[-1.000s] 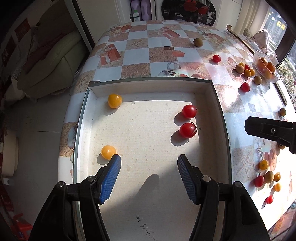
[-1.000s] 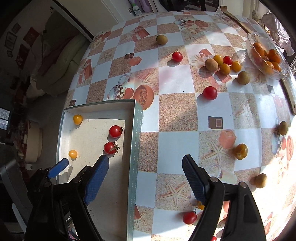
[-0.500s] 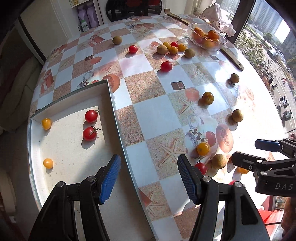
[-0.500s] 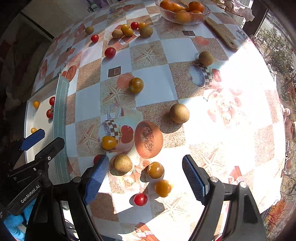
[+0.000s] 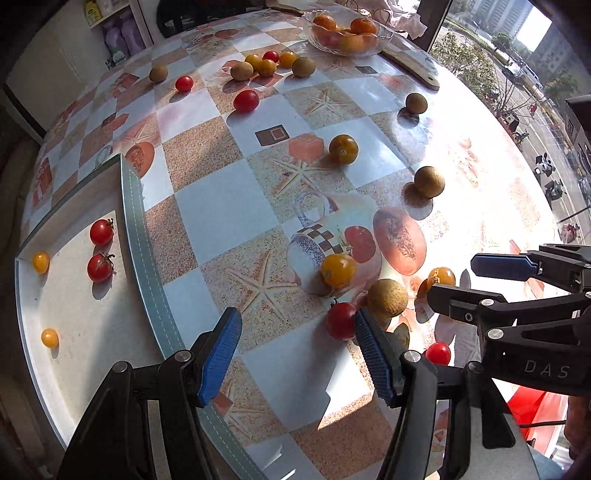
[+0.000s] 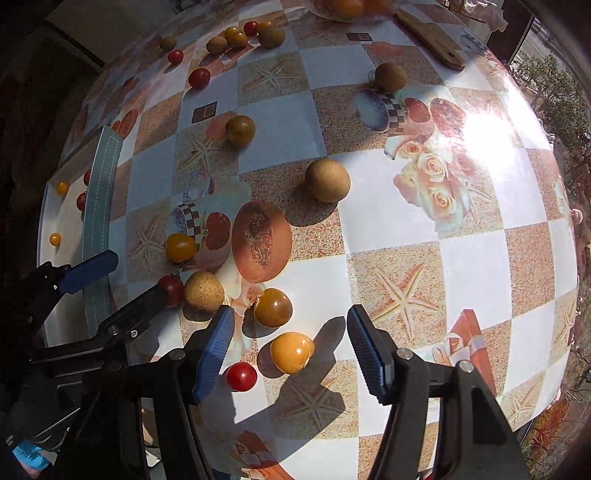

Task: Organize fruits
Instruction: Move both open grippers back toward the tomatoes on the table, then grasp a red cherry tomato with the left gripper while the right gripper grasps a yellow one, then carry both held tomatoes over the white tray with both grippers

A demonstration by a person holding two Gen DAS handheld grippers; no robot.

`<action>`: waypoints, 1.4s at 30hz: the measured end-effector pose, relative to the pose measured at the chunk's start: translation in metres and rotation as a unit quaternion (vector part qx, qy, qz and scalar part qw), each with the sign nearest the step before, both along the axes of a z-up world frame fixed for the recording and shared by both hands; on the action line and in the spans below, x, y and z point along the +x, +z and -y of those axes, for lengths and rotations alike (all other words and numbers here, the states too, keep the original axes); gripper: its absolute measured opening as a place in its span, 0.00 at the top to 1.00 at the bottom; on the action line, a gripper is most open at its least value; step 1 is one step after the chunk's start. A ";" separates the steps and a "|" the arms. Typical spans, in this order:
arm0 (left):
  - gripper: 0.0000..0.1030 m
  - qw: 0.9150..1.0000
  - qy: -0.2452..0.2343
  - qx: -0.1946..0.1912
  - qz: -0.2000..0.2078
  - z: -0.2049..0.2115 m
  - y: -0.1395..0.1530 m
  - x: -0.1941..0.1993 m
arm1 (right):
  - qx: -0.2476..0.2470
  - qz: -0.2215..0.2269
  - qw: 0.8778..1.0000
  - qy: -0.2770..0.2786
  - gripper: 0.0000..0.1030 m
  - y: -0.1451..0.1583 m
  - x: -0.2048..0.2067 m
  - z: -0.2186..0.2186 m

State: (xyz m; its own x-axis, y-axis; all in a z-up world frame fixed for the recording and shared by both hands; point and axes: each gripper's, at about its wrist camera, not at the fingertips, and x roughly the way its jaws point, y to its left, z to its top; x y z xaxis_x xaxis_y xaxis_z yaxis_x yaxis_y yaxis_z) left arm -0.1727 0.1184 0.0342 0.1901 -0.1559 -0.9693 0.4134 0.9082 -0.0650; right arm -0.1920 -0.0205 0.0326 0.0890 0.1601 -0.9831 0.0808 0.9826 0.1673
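Note:
A white tray (image 5: 133,206) at the table's left holds two red tomatoes (image 5: 101,232) and two small yellow ones (image 5: 49,338). My left gripper (image 5: 297,356) is open and empty over the tablecloth just right of the tray; a red tomato (image 5: 340,320) touches its right finger. Next to it lie a tan longan (image 5: 388,297) and a yellow tomato (image 5: 338,269). My right gripper (image 6: 290,354) is open, with a yellow-orange tomato (image 6: 291,352) between its fingers and a dark orange one (image 6: 272,307) just beyond. A small red tomato (image 6: 241,376) lies by its left finger.
Several more tomatoes and longans (image 5: 429,181) are scattered over the patterned tablecloth. A glass bowl of oranges (image 5: 345,32) and a wooden board (image 5: 412,66) stand at the far side. The table's rounded edge (image 6: 546,373) runs on the right.
Both grippers swung right, away from the tray, toward the fruit cluster near the table's front. The right gripper has come down around the yellow-orange tomato. Both stayed open.

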 end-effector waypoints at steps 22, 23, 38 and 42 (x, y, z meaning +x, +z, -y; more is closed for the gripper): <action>0.37 0.999 -0.048 0.003 -0.010 0.013 -0.011 -0.008 | 0.006 0.011 0.996 0.087 0.77 -0.007 0.014 -0.027; 0.37 0.999 -0.048 0.002 -0.008 0.016 -0.011 -0.008 | 0.012 0.009 0.997 0.082 0.77 -0.008 0.014 -0.025; 0.78 0.999 -0.009 -0.034 -0.027 0.007 -0.011 0.004 | 0.049 0.000 0.999 0.021 0.77 -0.008 0.008 0.001; 0.78 0.998 0.019 -0.048 -0.034 -0.005 -0.002 0.008 | 0.054 0.003 0.998 0.013 0.77 -0.001 0.006 0.012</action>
